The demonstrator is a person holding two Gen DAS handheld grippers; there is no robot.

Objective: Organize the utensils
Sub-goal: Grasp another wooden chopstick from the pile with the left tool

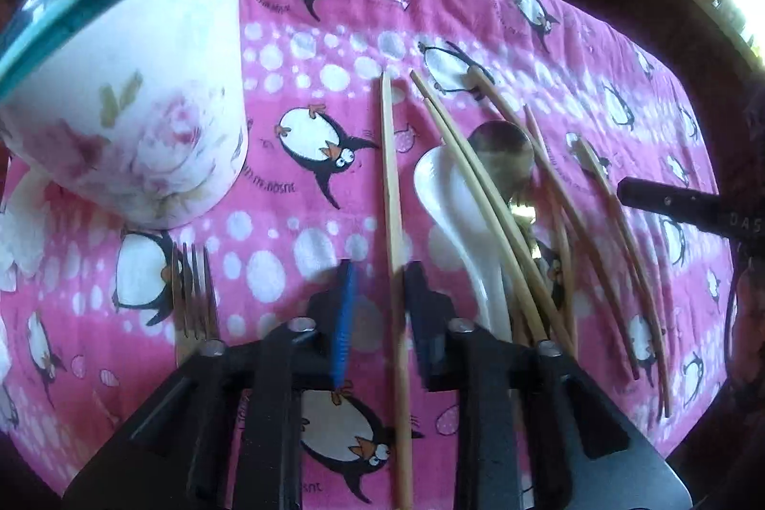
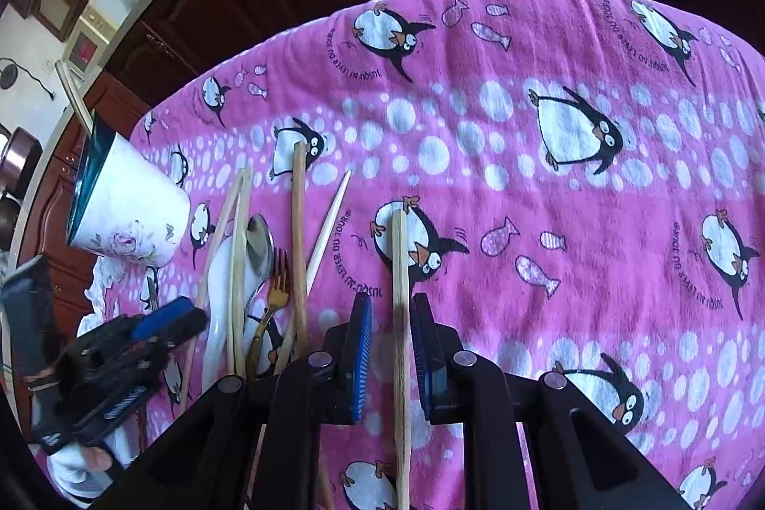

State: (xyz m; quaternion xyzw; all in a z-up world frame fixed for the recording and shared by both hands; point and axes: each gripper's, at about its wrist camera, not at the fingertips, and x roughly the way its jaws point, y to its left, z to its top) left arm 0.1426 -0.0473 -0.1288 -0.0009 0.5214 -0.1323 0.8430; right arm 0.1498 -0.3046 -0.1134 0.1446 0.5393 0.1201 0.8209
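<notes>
My left claw point(image 1: 377, 295) has its jaws slightly apart around a single chopstick point(image 1: 393, 223), with gaps on both sides, so nothing's clamped. Same deal on the right claw point(image 2: 393, 319): jaws apart, another chopstick point(image 2: 400, 271) sitting loose between the blue pads. Both sticks lie on the pink penguin towel point(image 2: 550, 199). Between the two claws there's a pile: white spoon point(image 1: 459, 213), metal spoon point(image 1: 502, 156), more chopsticks. A fork point(image 1: 193, 295) lies just beside the floral cup point(image 1: 143, 89).
</notes>
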